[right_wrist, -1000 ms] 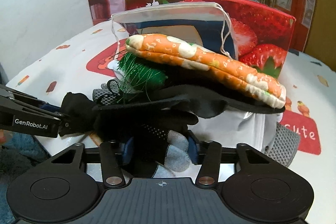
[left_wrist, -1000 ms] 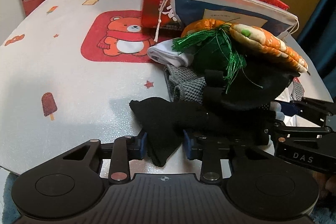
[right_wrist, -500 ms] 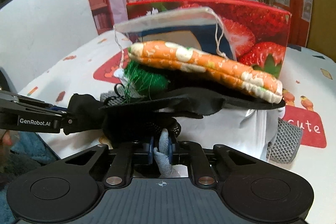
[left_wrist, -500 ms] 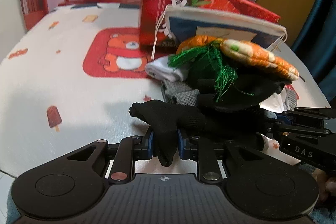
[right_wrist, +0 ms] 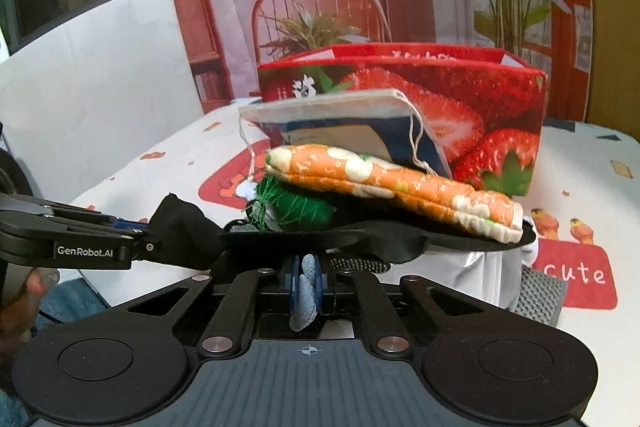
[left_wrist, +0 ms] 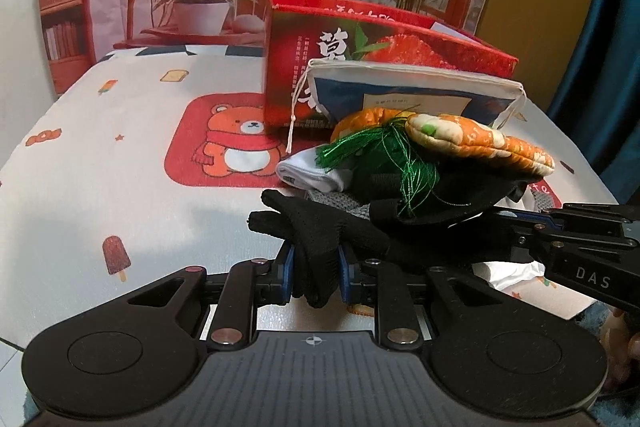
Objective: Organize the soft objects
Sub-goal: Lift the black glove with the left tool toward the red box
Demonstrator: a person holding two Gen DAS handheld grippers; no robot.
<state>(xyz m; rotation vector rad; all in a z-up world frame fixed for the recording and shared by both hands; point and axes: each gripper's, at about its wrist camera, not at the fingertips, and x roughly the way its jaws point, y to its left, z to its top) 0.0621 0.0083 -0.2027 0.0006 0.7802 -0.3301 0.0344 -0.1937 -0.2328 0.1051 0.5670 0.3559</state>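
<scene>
A heap of soft things lies in front of a red strawberry box (left_wrist: 360, 67). It holds an orange quilted pad (left_wrist: 480, 143), a green tassel (left_wrist: 384, 155), a white sock (left_wrist: 316, 173), grey knit cloth (left_wrist: 340, 199) and a black cloth (right_wrist: 380, 239). My left gripper (left_wrist: 316, 261) is shut on a black knit glove (left_wrist: 316, 227) at the heap's near left. My right gripper (right_wrist: 307, 277) is shut on a grey-blue glove tip (right_wrist: 306, 295) under the black cloth. Each gripper shows in the other's view: right gripper (left_wrist: 520, 227), left gripper (right_wrist: 146, 237).
A white and blue drawstring pouch (left_wrist: 412, 95) leans on the box. The tablecloth (left_wrist: 120, 187) has a red bear patch (left_wrist: 236, 143) to the left of the heap. A red "cute" patch (right_wrist: 576, 275) and more grey knit (right_wrist: 542, 295) lie on the right. A person's fingers (right_wrist: 34, 285) hold the left gripper.
Both pairs of jaws have closed, the left on the black glove, the right on the grey-blue tip. Both views have risen a little and tilted up, showing more of the backdrop.
</scene>
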